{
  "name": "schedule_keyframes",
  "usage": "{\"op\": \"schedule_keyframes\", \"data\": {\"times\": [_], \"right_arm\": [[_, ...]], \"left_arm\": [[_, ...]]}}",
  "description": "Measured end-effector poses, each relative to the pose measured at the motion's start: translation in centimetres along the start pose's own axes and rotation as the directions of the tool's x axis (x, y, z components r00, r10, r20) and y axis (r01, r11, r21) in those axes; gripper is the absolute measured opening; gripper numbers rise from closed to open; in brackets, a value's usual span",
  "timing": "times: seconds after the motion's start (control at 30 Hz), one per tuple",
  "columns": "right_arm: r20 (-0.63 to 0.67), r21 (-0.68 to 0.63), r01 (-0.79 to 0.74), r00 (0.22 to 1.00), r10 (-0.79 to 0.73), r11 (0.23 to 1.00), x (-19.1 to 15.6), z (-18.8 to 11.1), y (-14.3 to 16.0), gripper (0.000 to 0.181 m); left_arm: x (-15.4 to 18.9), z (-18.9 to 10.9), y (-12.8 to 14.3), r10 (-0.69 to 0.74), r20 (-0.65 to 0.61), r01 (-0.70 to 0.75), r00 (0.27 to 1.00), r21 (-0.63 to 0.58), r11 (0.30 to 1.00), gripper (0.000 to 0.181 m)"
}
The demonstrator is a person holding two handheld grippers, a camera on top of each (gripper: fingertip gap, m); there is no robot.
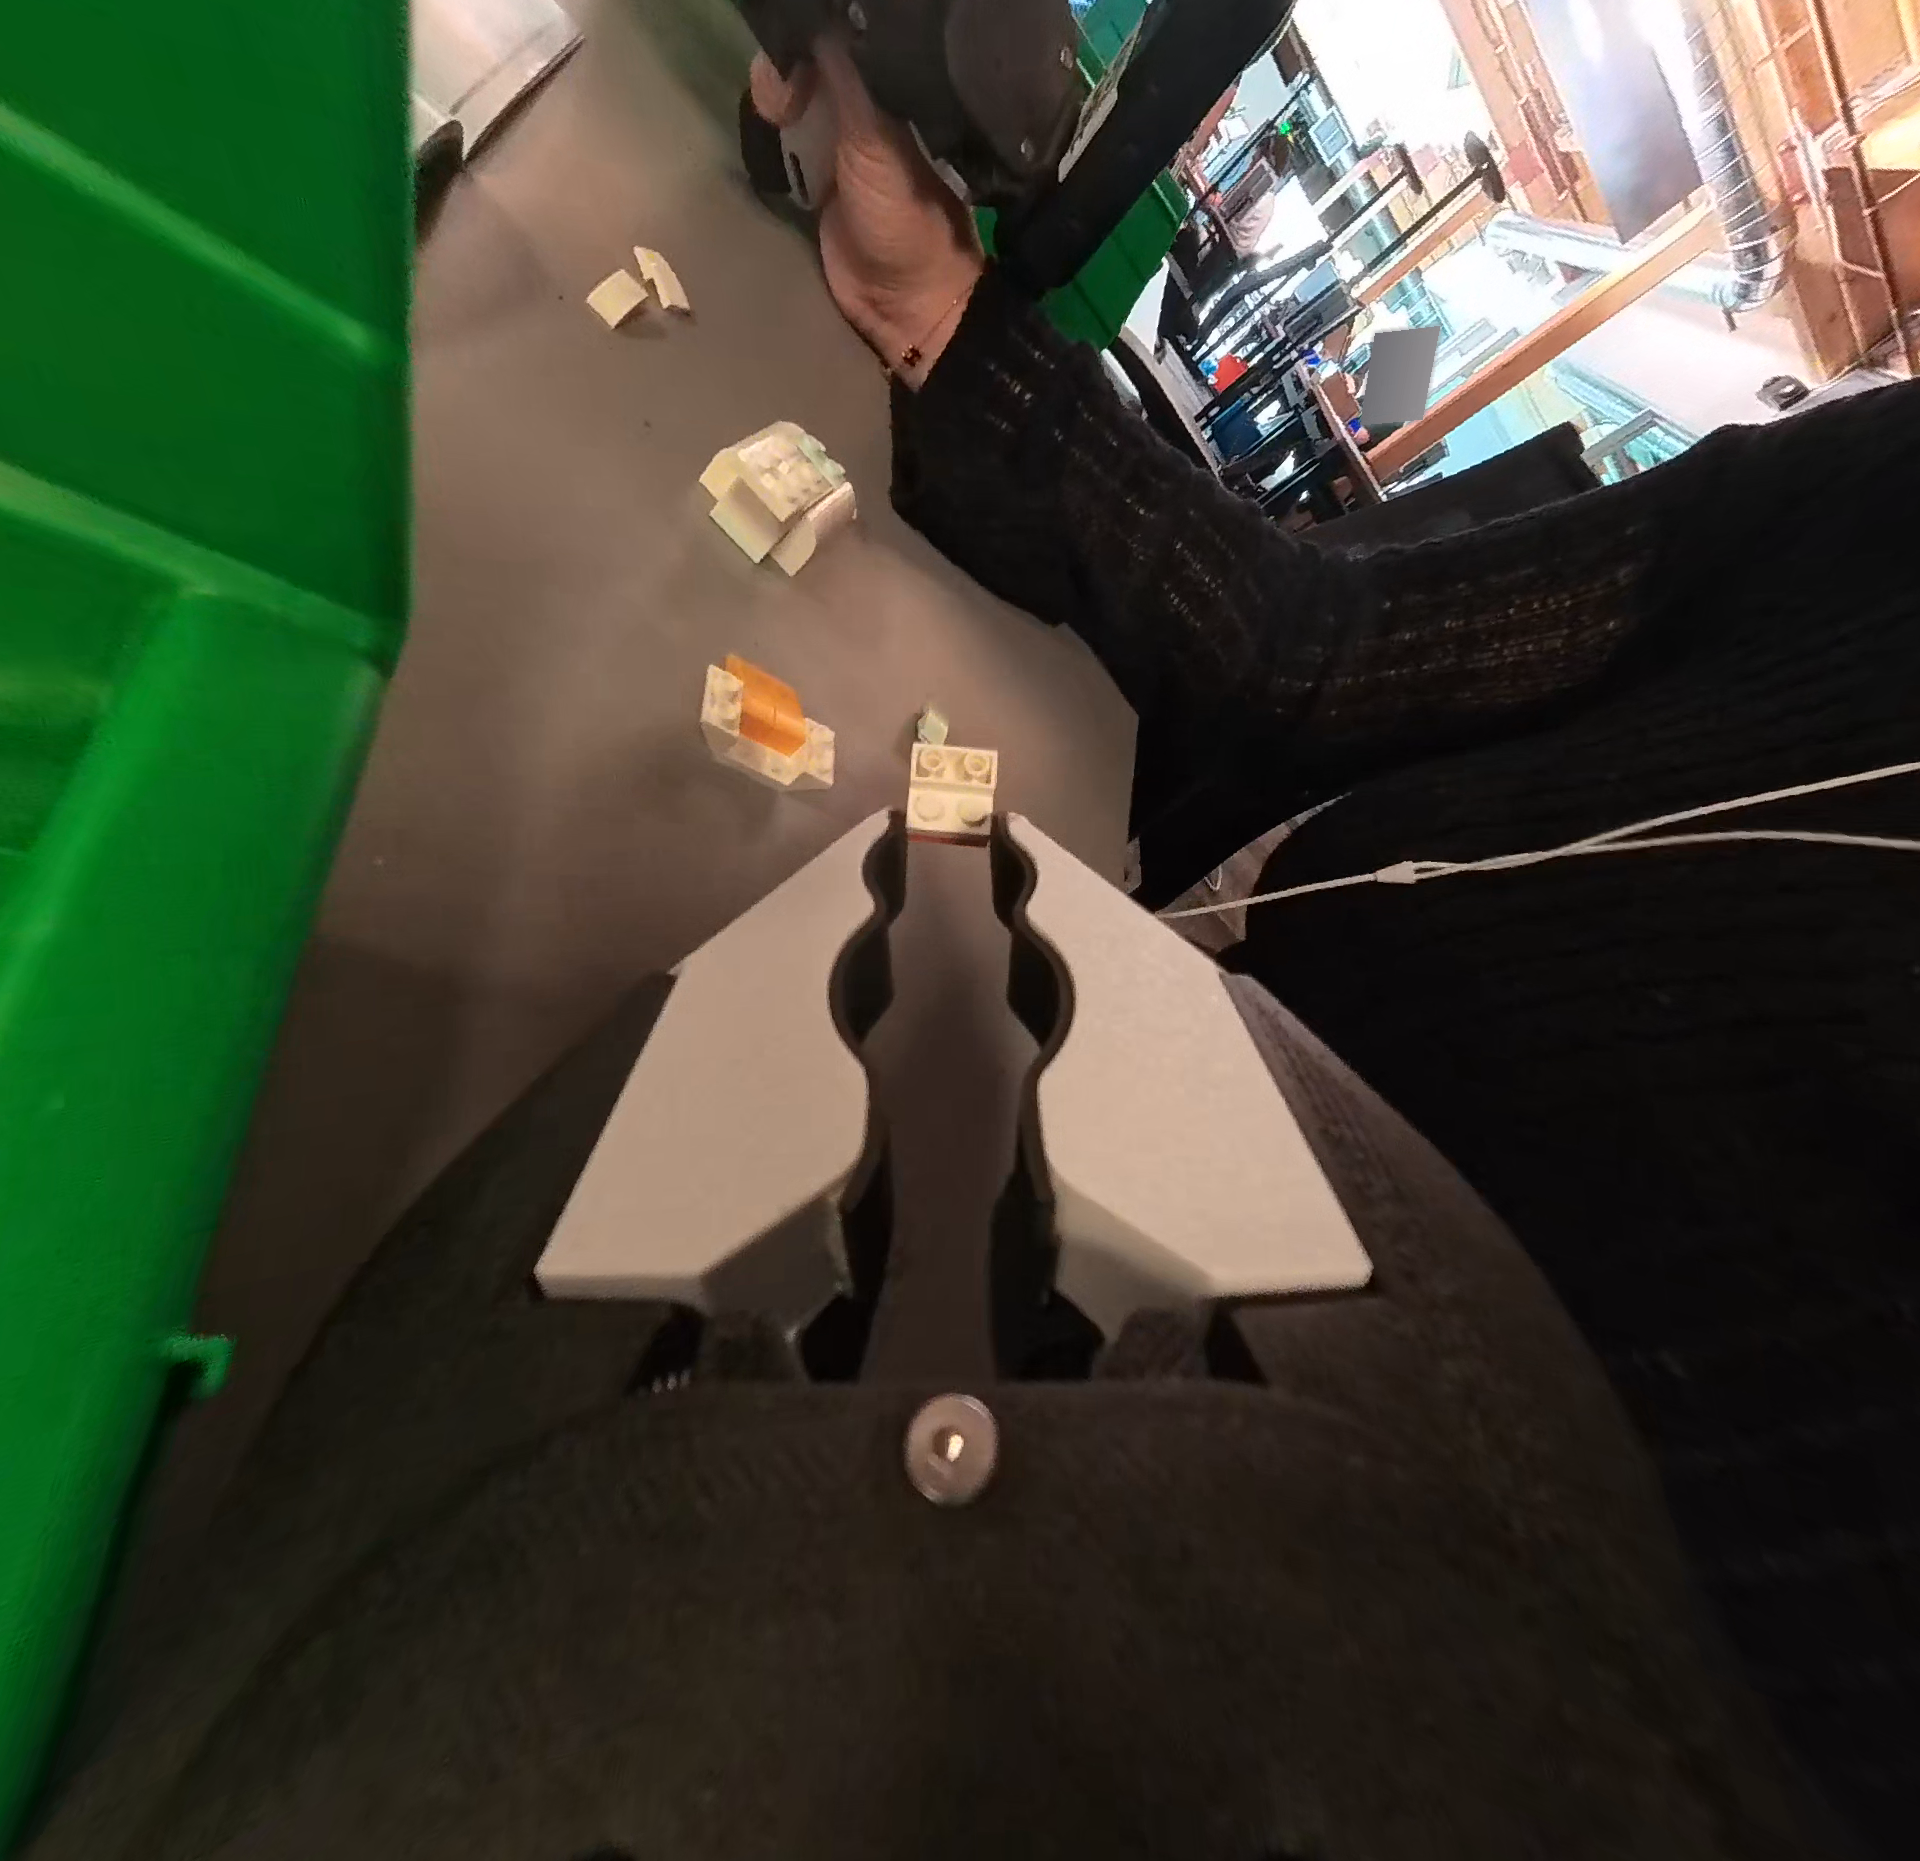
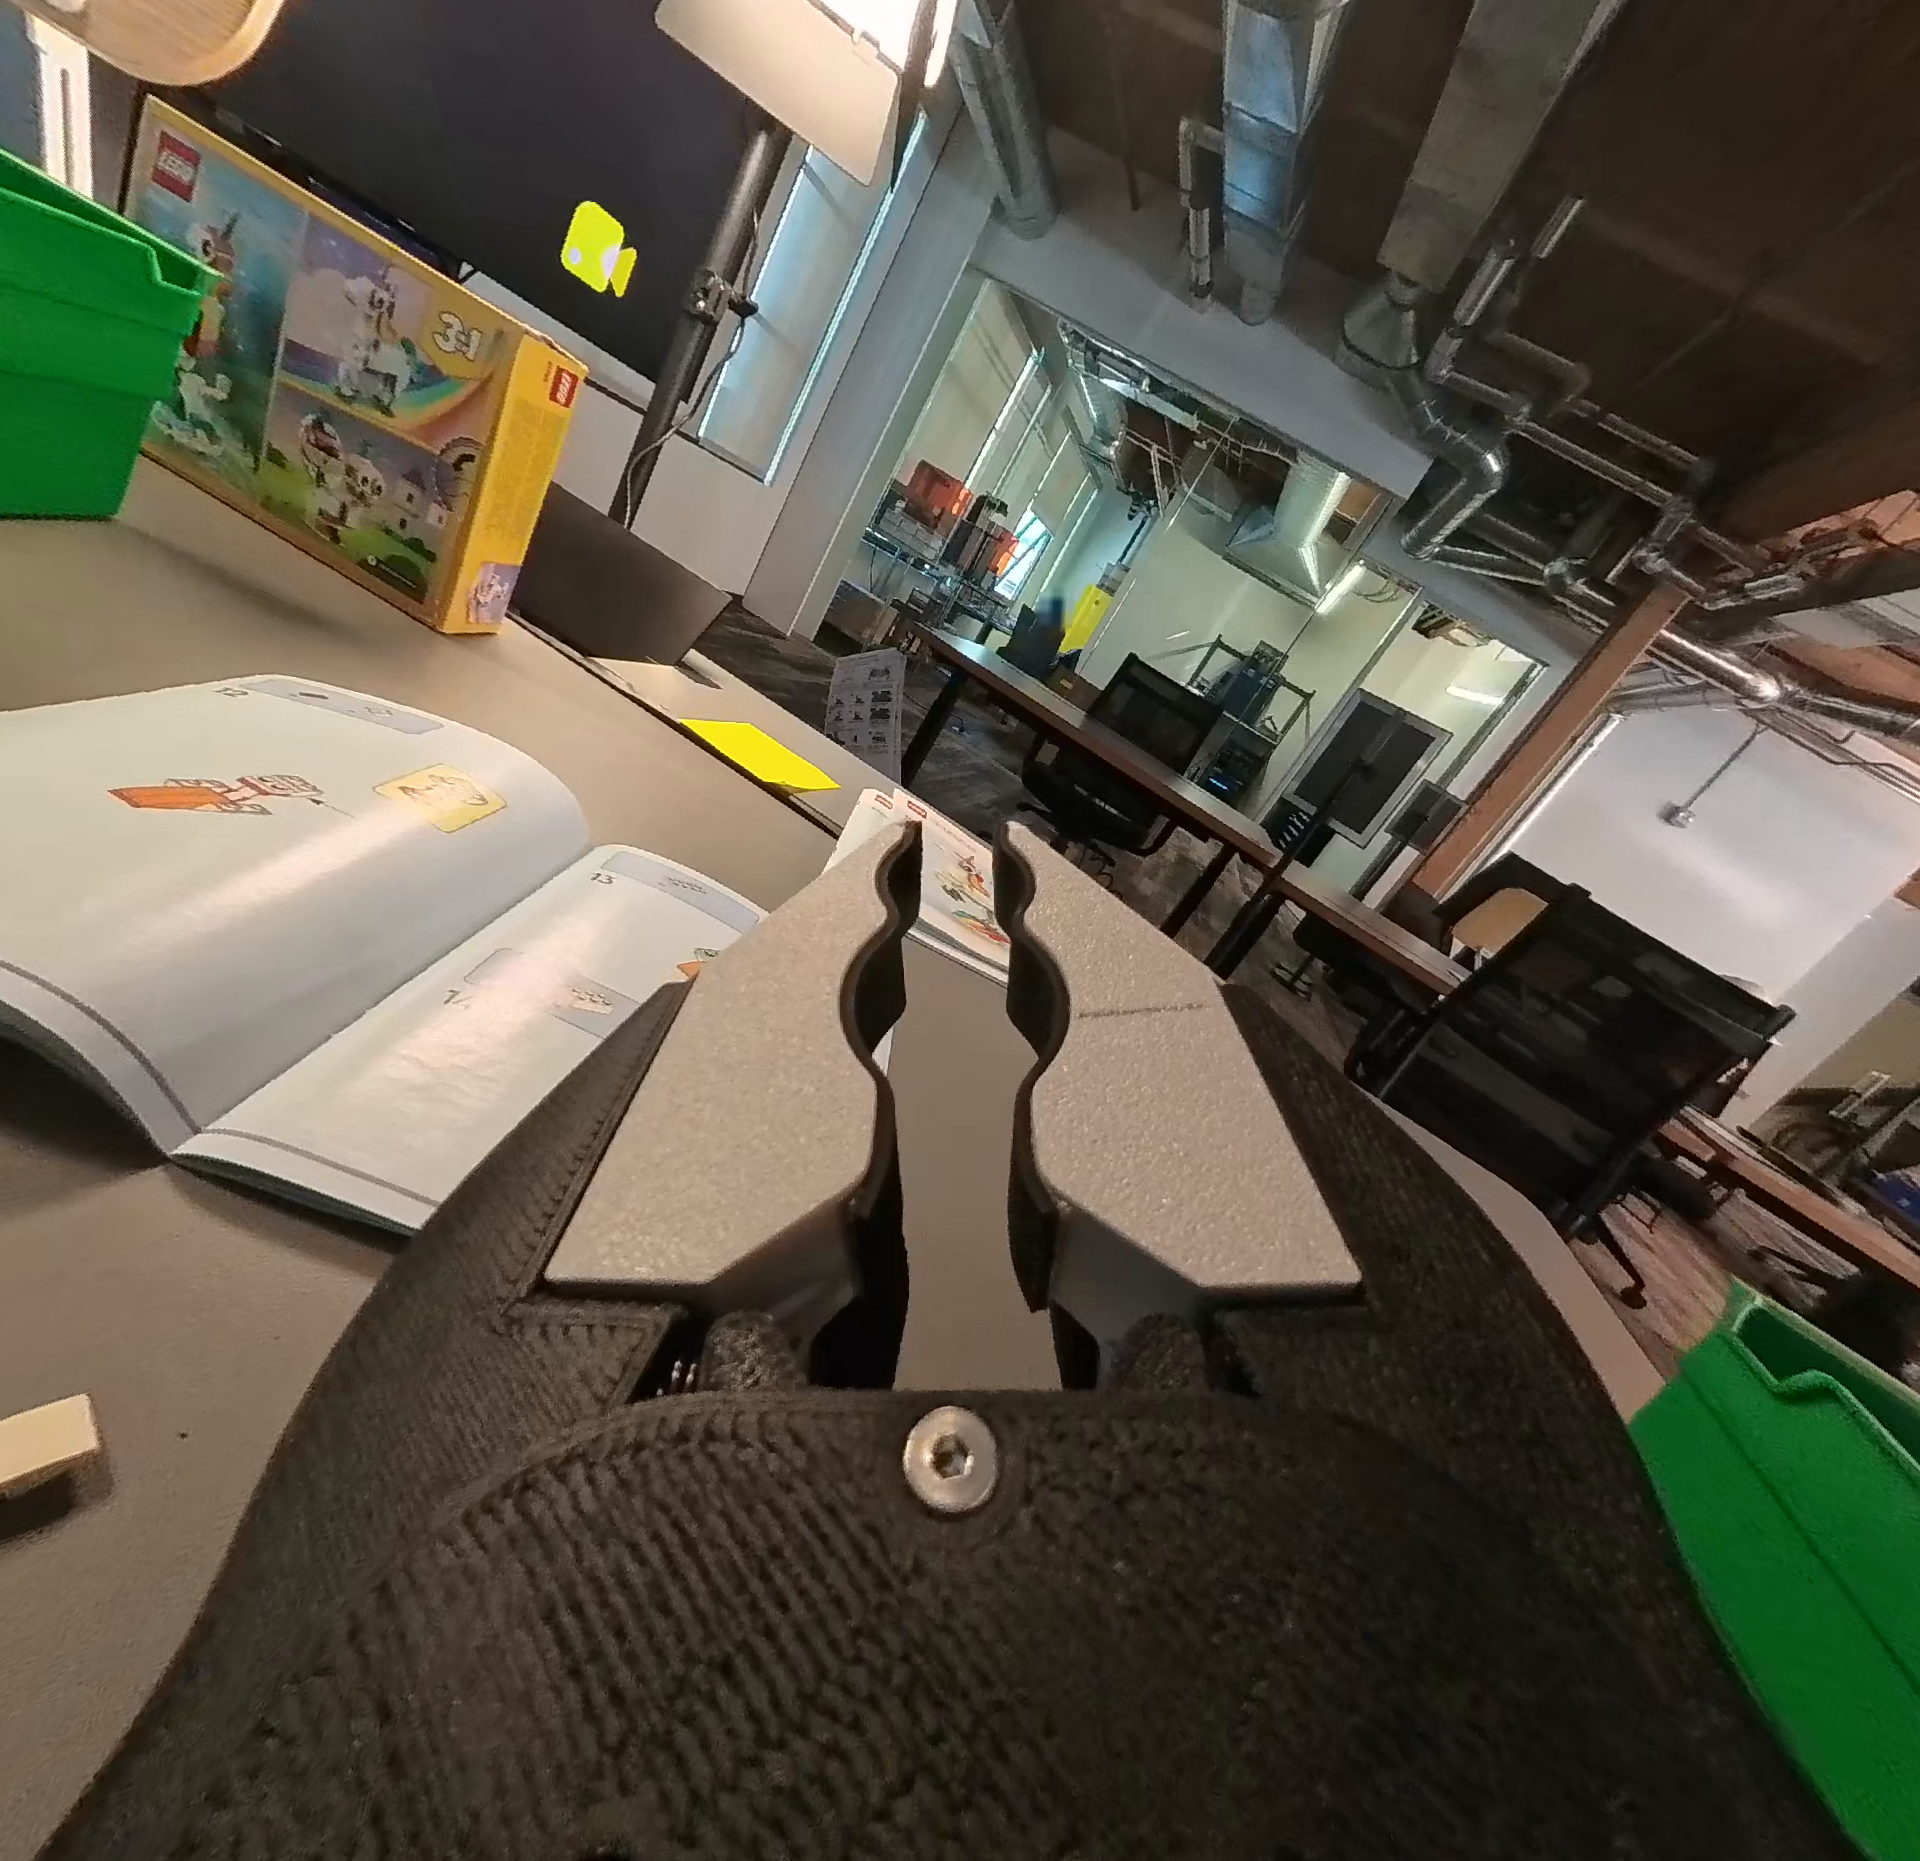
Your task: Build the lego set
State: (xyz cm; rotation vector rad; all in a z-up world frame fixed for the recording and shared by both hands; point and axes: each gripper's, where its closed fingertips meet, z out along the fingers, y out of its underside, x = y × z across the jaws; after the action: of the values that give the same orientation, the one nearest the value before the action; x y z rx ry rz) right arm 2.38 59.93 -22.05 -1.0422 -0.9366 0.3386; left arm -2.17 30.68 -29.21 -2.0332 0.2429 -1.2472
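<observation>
My left gripper is shut on a small white stepped brick piece, held at its fingertips just above the grey table. A tiny pale green piece lies just beyond it. An orange and white sub-build lies to the left, a larger white sub-build farther off, and loose white pieces beyond that. My right gripper is slightly open and empty, low over the table, pointing past an open instruction booklet. Its black body shows in a hand at the top of the left wrist view.
A green bin stands close on the left of the left wrist view. In the right wrist view are the set's box, green bins, a yellow note and a pale flat piece. A dark sleeve reaches across the table edge. The tips of one gripper are about 30 centimetres away from the tips of the other.
</observation>
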Motion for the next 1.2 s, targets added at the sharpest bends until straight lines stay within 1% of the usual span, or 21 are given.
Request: {"op": "schedule_keyframes", "data": {"times": [0.5, 1.2], "right_arm": [[0.005, -0.002, 0.007, 1.000, -0.007, 1.000, -0.15, -0.01, 0.01, 0.011], [0.009, -0.005, 0.014, 1.000, -0.014, 1.000, -0.26, 0.03, 0.03, 0.011]], "left_arm": [[0.03, -0.15, -0.17, -0.006, -0.011, 0.006, 1.000, 0.015, 1.000, 0.015], [-0.49, -0.14, -0.22, -0.004, 0.029, 0.003, 1.000, 0.021, 1.000, 0.015]]}}
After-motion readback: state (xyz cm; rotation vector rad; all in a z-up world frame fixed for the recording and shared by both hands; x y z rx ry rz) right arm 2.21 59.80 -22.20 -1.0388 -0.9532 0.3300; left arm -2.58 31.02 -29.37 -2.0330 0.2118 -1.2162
